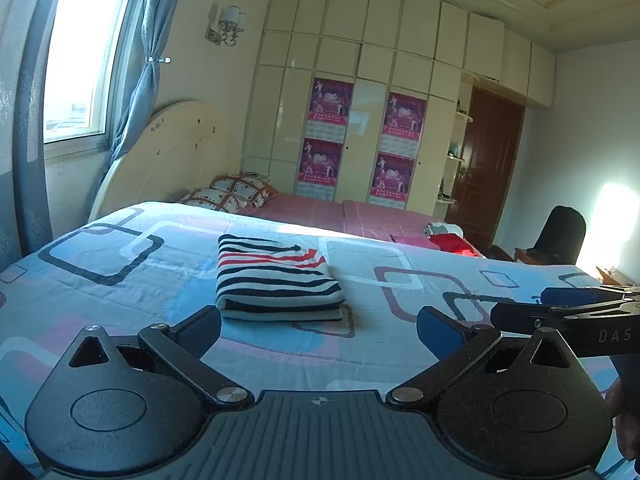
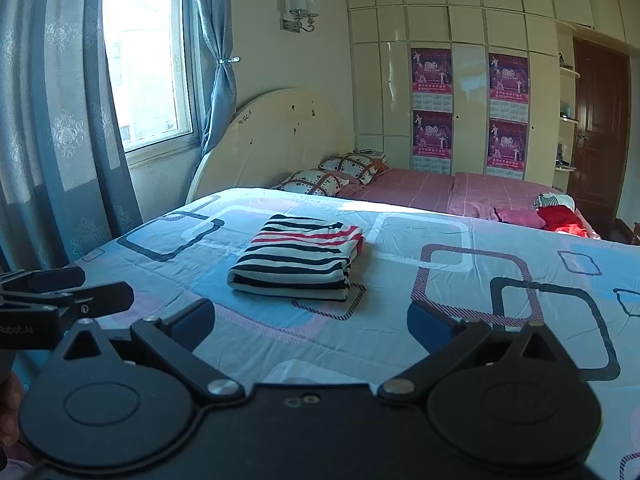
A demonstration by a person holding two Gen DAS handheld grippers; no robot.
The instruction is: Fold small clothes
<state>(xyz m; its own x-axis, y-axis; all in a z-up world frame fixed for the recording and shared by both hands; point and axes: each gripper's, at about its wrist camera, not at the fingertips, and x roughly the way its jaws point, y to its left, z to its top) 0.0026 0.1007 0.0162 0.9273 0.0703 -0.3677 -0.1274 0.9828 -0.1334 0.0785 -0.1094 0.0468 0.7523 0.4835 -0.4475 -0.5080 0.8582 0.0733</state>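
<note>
A striped garment (image 1: 276, 276), white with black and red stripes, lies folded into a neat rectangle on the light blue patterned quilt (image 1: 120, 288). It also shows in the right wrist view (image 2: 298, 258). My left gripper (image 1: 319, 330) is open and empty, just in front of the garment, above the quilt. My right gripper (image 2: 310, 326) is open and empty, in front of the garment and a little to its right. The right gripper shows at the right edge of the left wrist view (image 1: 568, 312). The left gripper shows at the left edge of the right wrist view (image 2: 60, 296).
Behind the quilt the pink bed sheet (image 2: 440, 192) carries two pillows (image 2: 332, 176) and a pile of red and striped clothes (image 2: 560, 212). The headboard (image 2: 272, 140) and window with curtains (image 2: 148, 68) are at left. The wardrobe (image 2: 460, 80) and door (image 2: 596, 128) are behind.
</note>
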